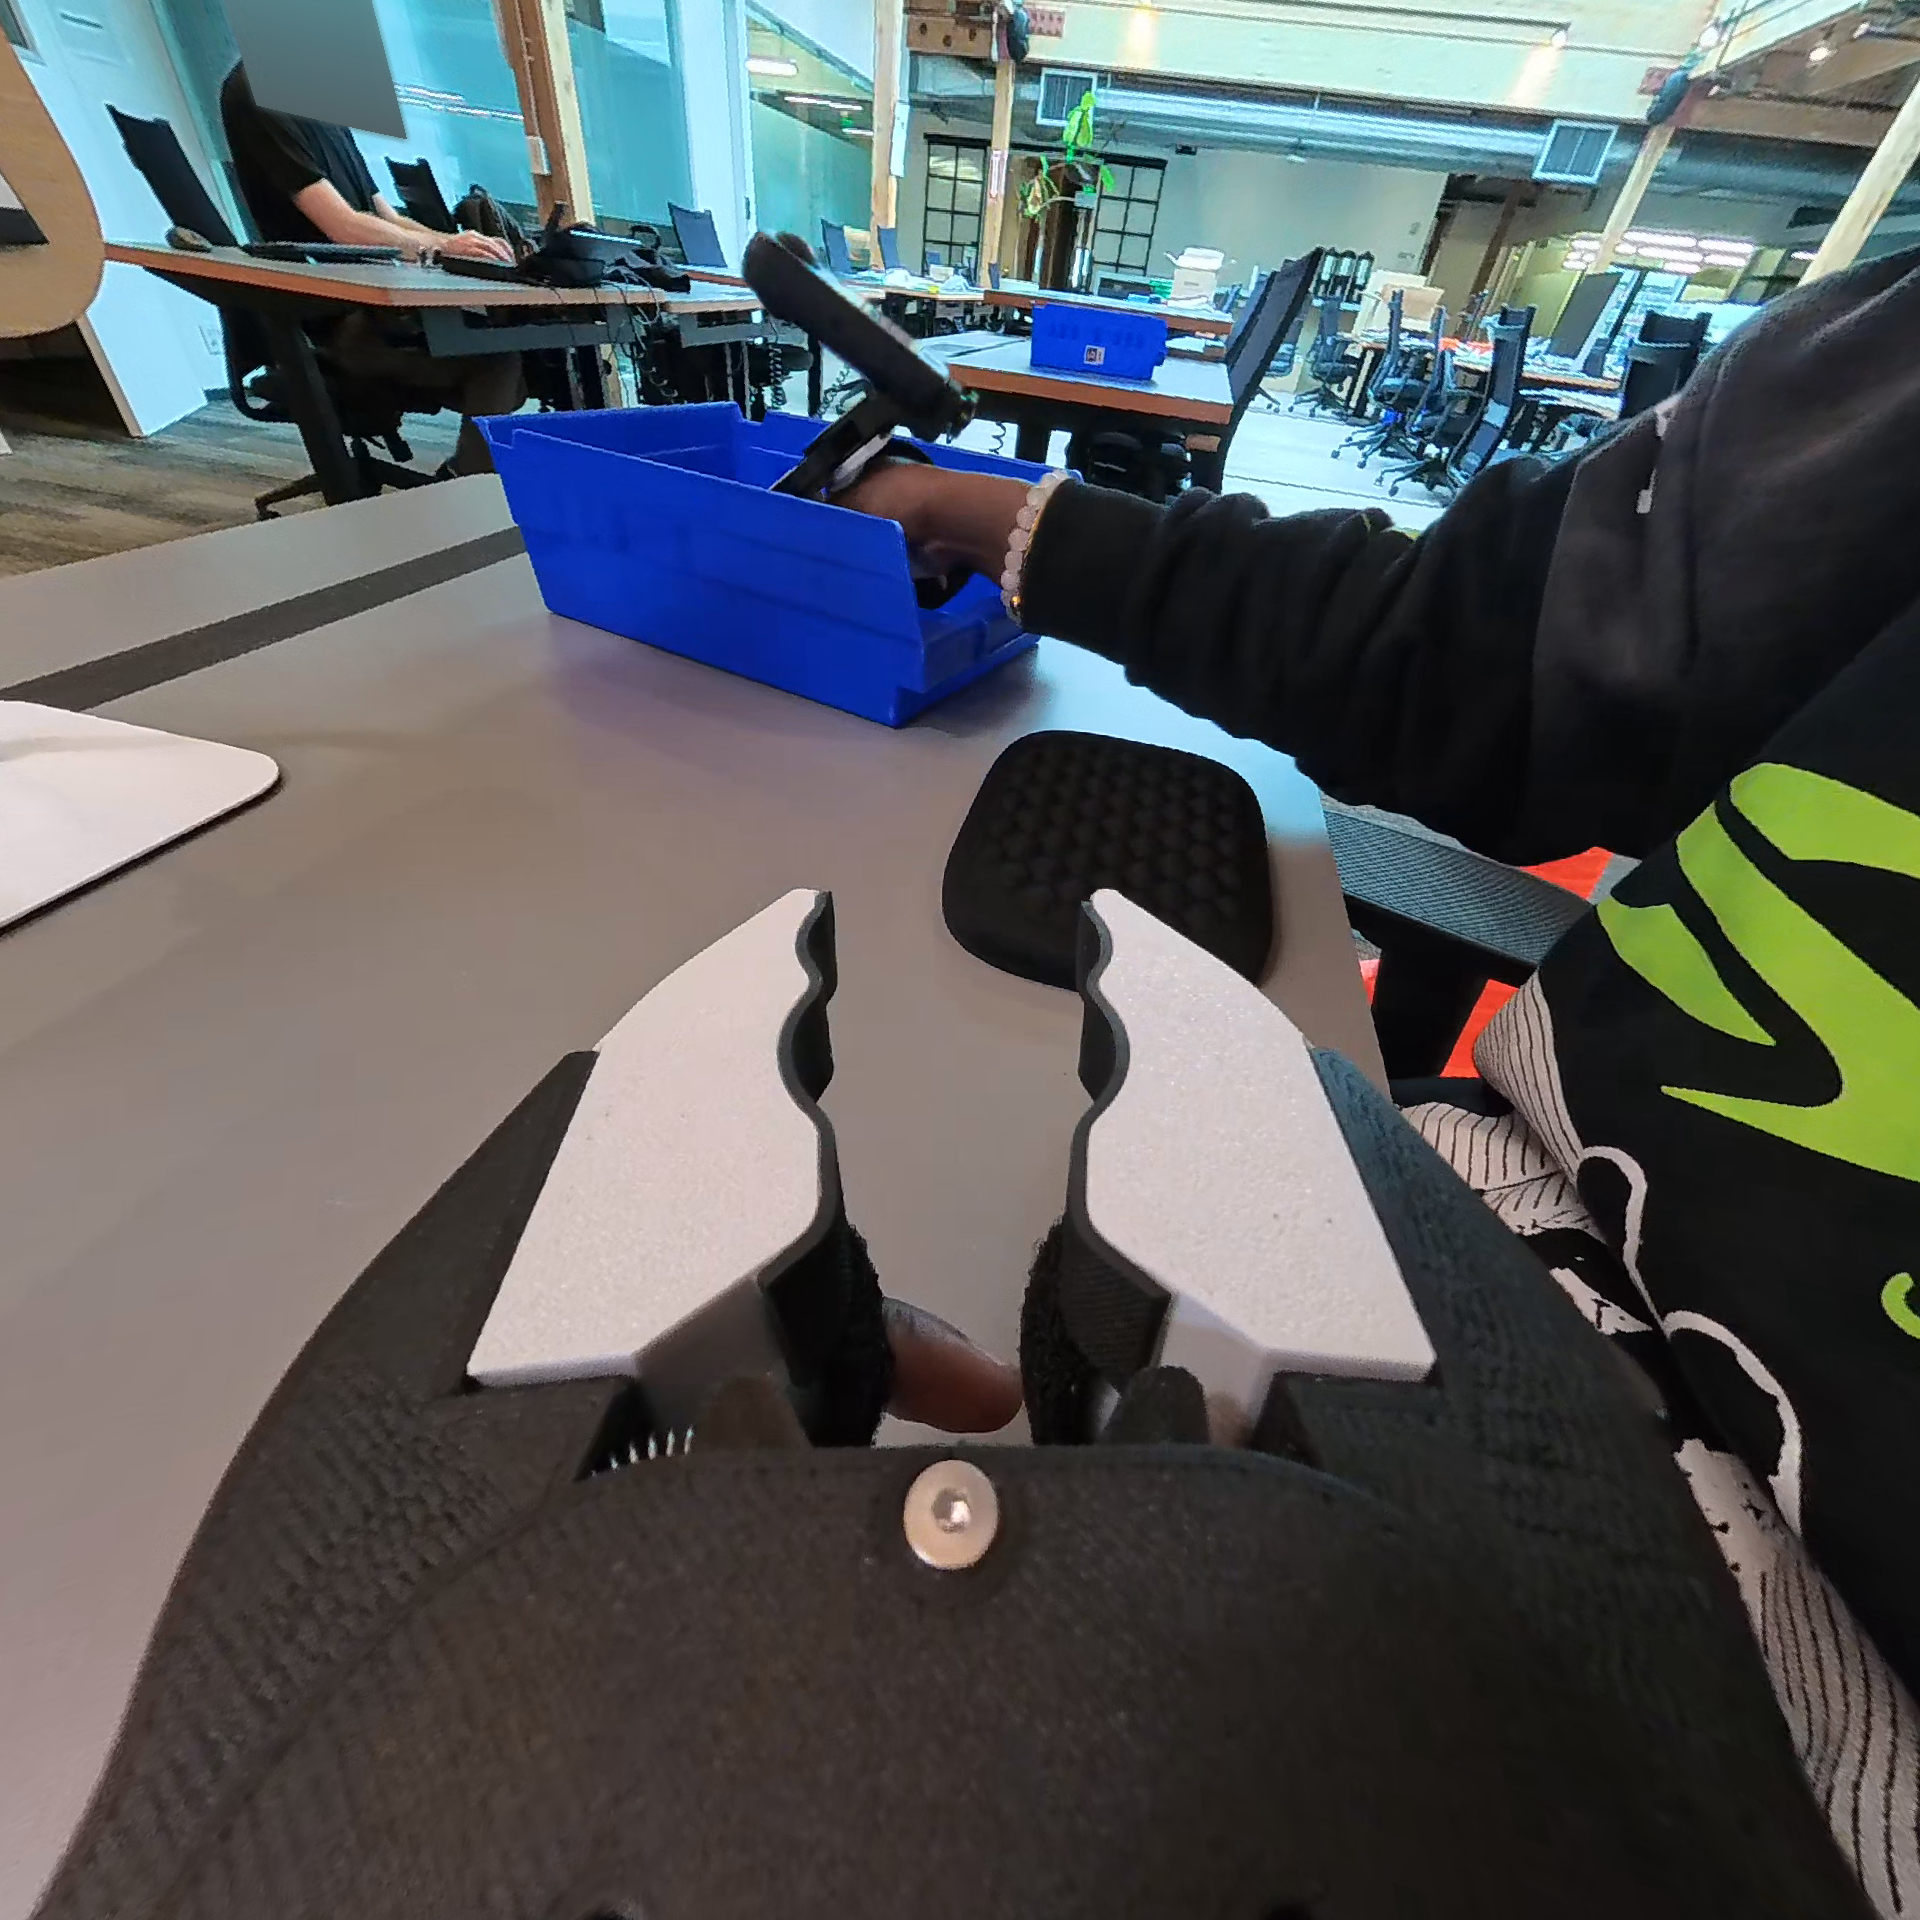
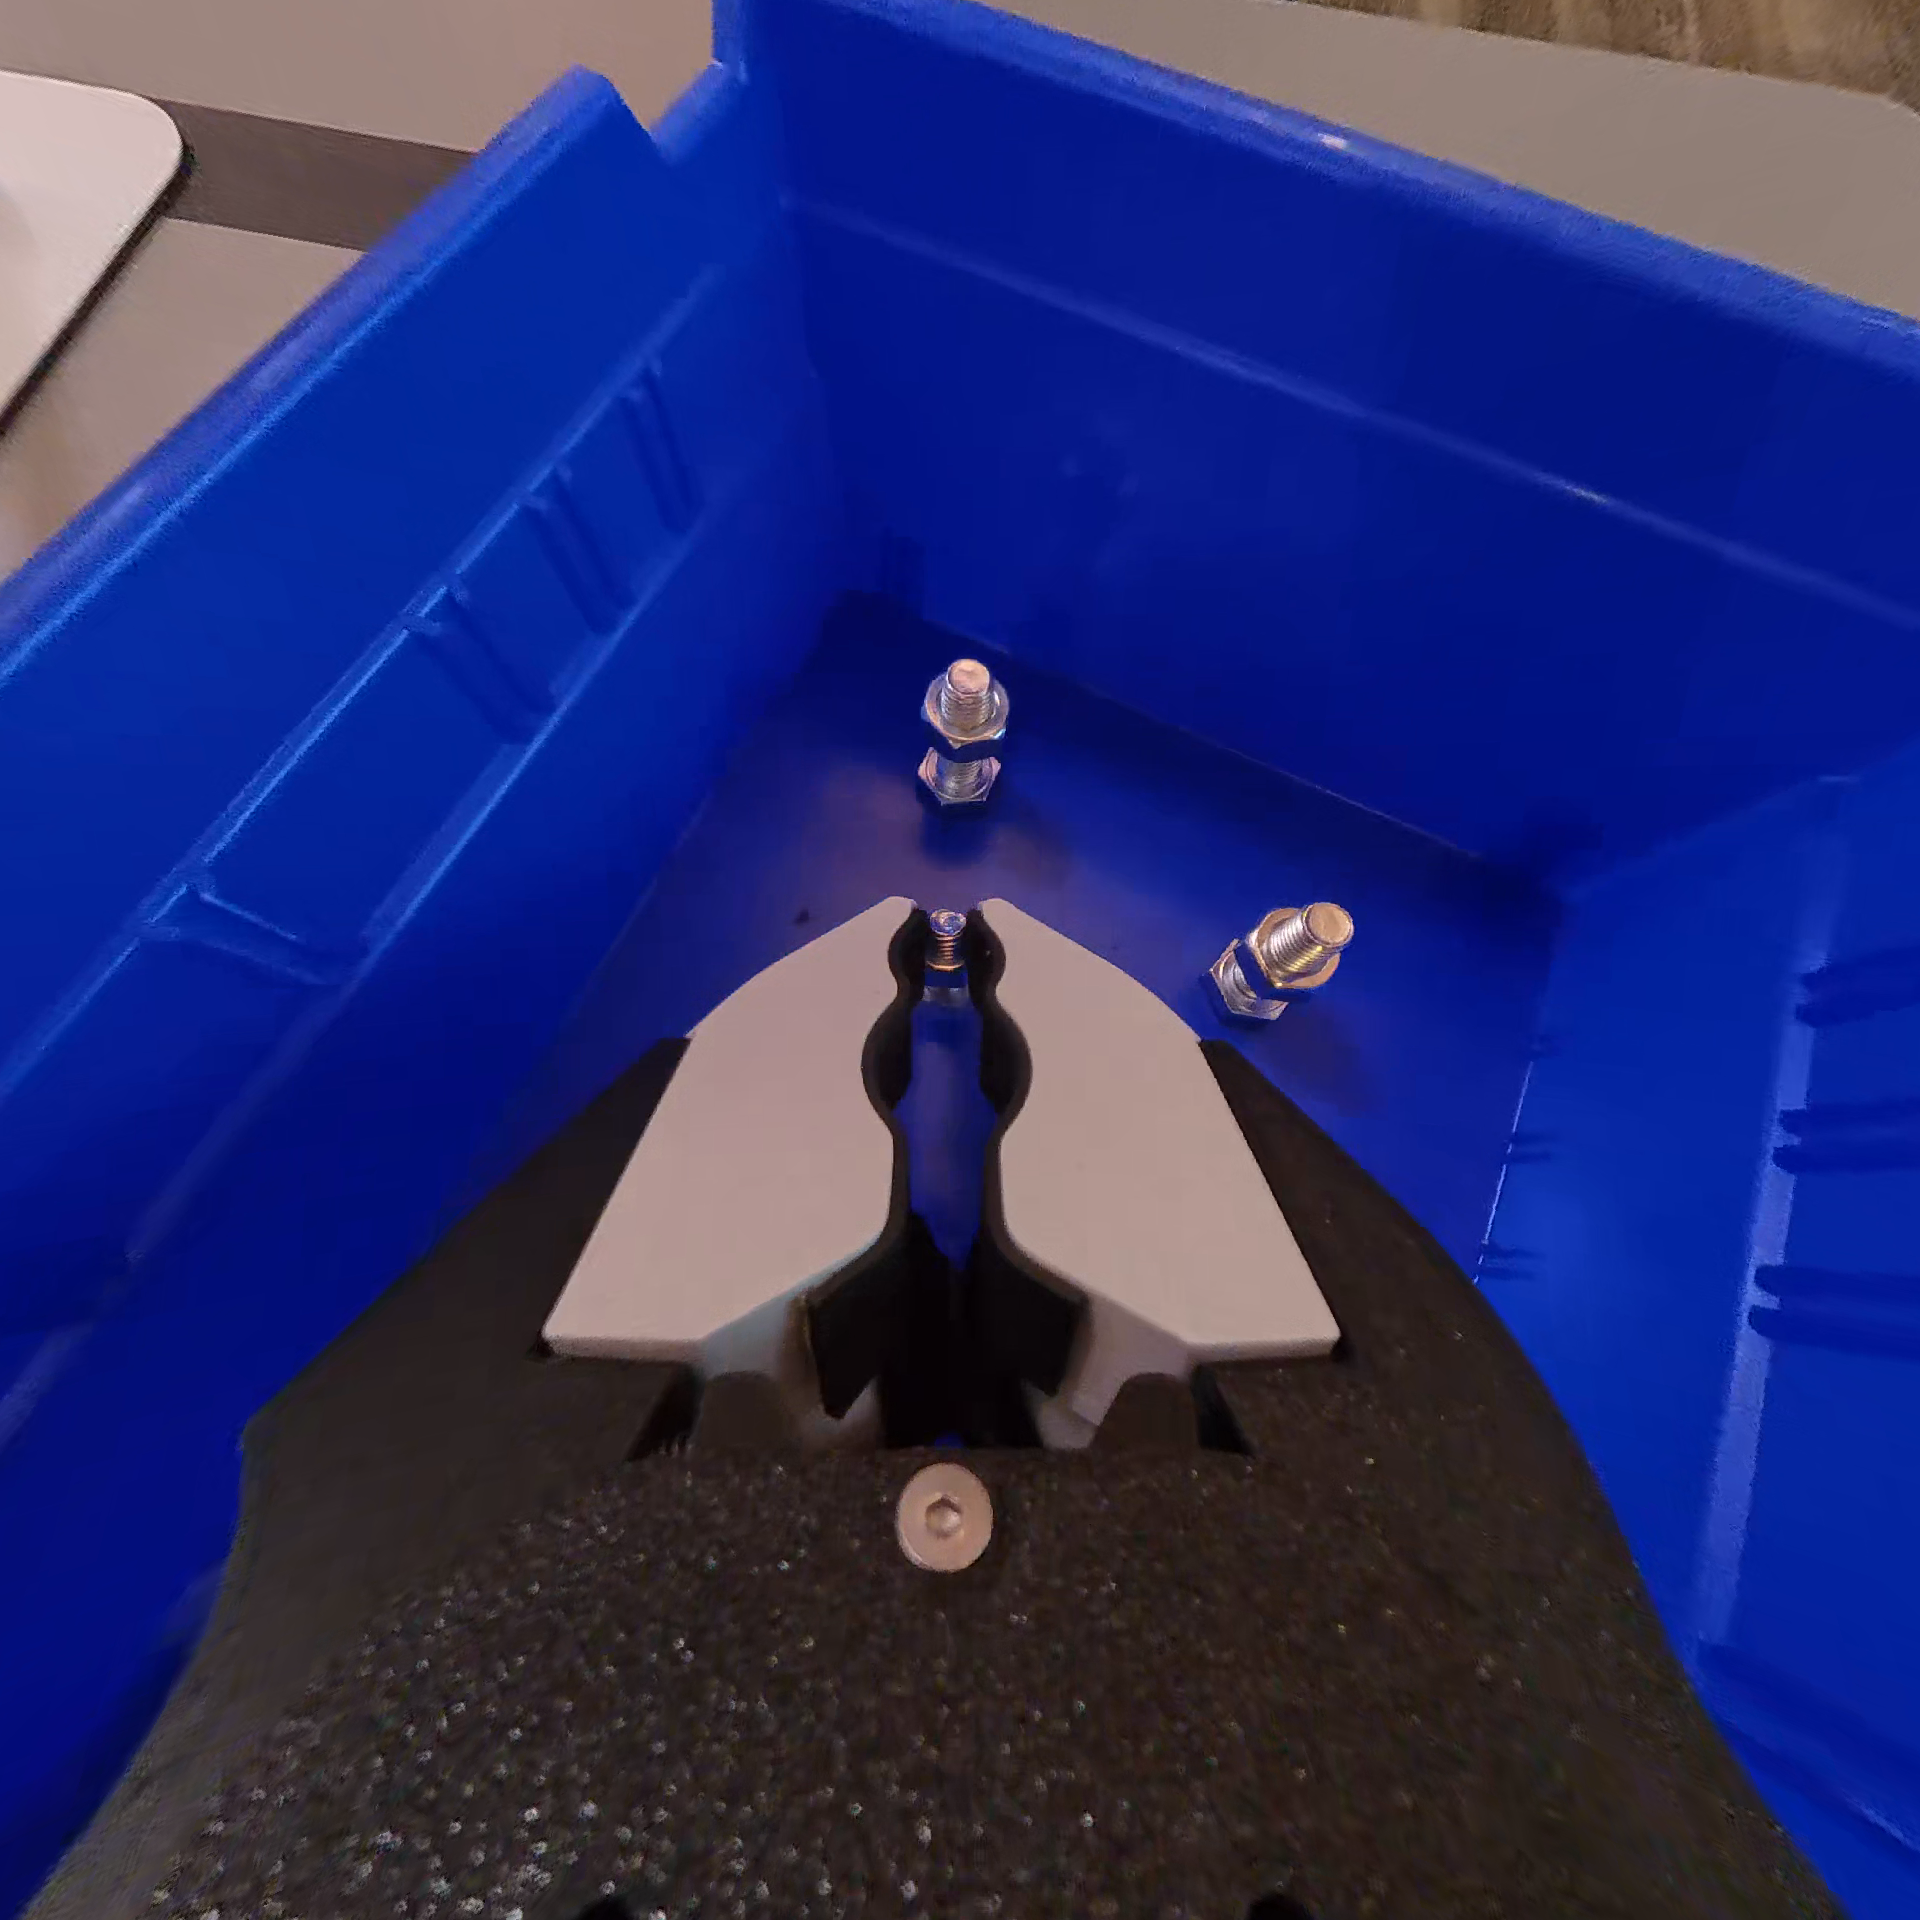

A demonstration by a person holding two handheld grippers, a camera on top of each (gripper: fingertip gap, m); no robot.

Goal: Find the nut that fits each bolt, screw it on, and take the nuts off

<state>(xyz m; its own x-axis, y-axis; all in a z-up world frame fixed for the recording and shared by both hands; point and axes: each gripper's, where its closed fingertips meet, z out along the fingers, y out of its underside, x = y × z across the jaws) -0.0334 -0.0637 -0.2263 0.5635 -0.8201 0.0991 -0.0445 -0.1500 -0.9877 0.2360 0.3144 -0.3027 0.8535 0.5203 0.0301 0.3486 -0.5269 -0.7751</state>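
Left gripper (image 1: 956,914) hovers over the grey tabletop (image 1: 468,935), fingers spread, nothing between them. Black textured pad (image 1: 1107,842) lies just past its fingertips, at the tabletop edge. Beyond the pad sits the blue bin (image 1: 707,551); a hand (image 1: 925,509) with the right gripper reaches into it.

Inside the blue bin (image 2: 520,520): right gripper (image 2: 948,914) has its fingers clenched on a small bolt (image 2: 945,940), pinched at the tips, nut on it. Beyond that, near the bin's far corner, a larger bolt (image 2: 961,727) stands head-down with a nut threaded on. Third bolt (image 2: 1283,961), also carrying a nut, leans tilted right of the gripped one, near the bin's end wall.
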